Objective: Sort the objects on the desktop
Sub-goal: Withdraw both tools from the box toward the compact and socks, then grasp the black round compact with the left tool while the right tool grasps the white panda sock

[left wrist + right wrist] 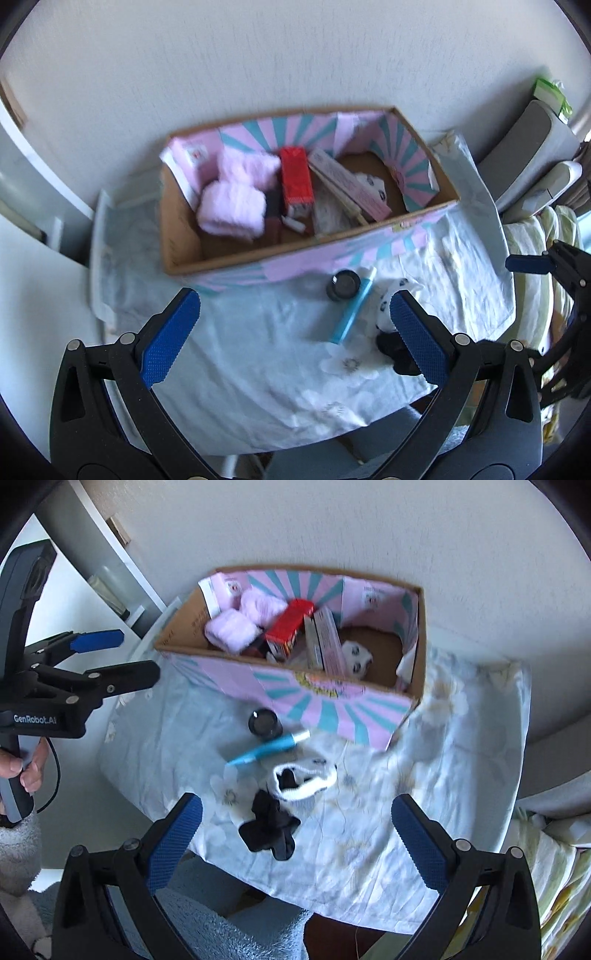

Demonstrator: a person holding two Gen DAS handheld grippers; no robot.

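The counter (461,760) had a floral cloth on it, with the cardboard box (332,705) at the back already holding stuff. In front sat a white sock (306,775), black sock (269,827), blue tube (269,751) and small black jar (264,722). Left gripper (291,332) and right gripper (295,834) both hung spread wide, empty.

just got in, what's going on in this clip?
A person holds both grippers open over a cloth-covered table, gripping nothing. The left gripper and right gripper face a cardboard box that already contains several items. A black jar, blue tube, white sock and black sock lie outside it.
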